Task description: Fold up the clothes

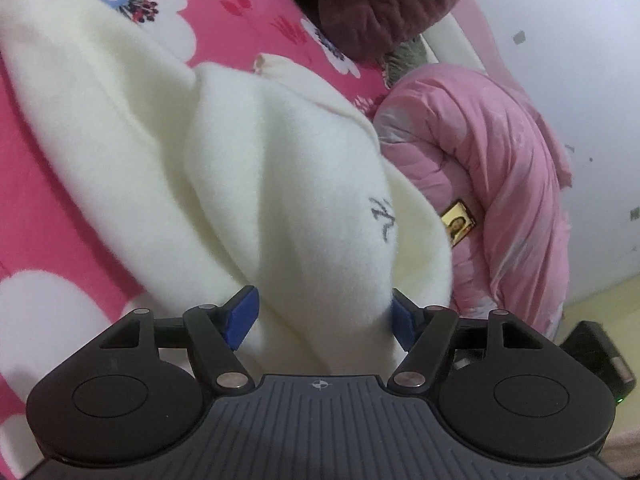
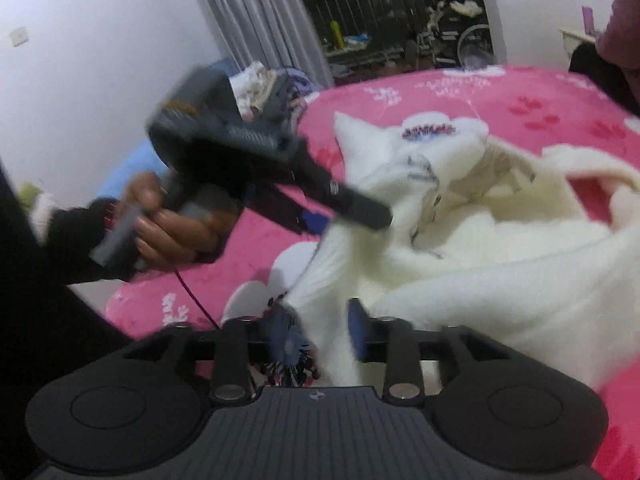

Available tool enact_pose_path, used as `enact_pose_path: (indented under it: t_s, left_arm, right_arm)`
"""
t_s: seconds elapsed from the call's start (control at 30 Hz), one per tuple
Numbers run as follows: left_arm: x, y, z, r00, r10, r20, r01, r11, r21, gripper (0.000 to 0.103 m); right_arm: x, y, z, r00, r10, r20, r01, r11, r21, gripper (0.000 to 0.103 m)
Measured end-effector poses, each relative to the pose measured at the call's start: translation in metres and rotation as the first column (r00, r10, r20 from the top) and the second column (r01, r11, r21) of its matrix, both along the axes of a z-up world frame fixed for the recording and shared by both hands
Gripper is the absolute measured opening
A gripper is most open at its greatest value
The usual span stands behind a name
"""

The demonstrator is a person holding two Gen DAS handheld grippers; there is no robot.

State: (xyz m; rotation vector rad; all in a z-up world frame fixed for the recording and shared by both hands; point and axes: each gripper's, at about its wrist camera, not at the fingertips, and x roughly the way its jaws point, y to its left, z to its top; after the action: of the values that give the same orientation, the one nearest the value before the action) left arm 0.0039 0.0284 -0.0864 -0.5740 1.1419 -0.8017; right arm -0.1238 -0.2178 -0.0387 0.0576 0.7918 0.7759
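Note:
A white fleece garment (image 1: 248, 168) lies crumpled on a pink floral bedsheet (image 1: 48, 184). In the left wrist view a thick bunch of it fills the gap between my left gripper's (image 1: 323, 318) blue pads (image 1: 242, 318), which press on it from both sides. In the right wrist view the left gripper (image 2: 360, 216), held by a hand (image 2: 168, 232), lifts a fold of the white garment (image 2: 500, 280). A strip of cloth runs down from there into my right gripper (image 2: 320, 332), which is shut on it. A small grey mark (image 1: 382, 218) shows on the fleece.
A pink quilted jacket (image 1: 500, 180) with a gold tag (image 1: 459, 220) lies bunched at the bed's right side, a maroon garment (image 1: 380, 0) above it. Beyond the bed's far edge stand a grey curtain (image 2: 256, 12), a clothes pile (image 2: 264, 84) and a cluttered doorway.

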Motion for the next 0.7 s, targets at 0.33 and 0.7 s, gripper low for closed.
enact_pose_path:
  t_s: [0.33, 0.7]
  left_arm:
    - [0.013, -0.022, 0.02, 0.99, -0.015, 0.138, 0.016, 1.0, -0.008, 0.014]
    - [0.06, -0.009, 0.087, 0.95, 0.112, 0.293, -0.058, 0.98, -0.189, 0.006]
  right_arm:
    - [0.02, -0.031, 0.022, 0.987, -0.07, 0.142, 0.093, 0.982, -0.163, 0.056]
    - [0.063, -0.045, 0.043, 0.968, 0.033, 0.247, 0.026, 0.973, -0.23, 0.092]
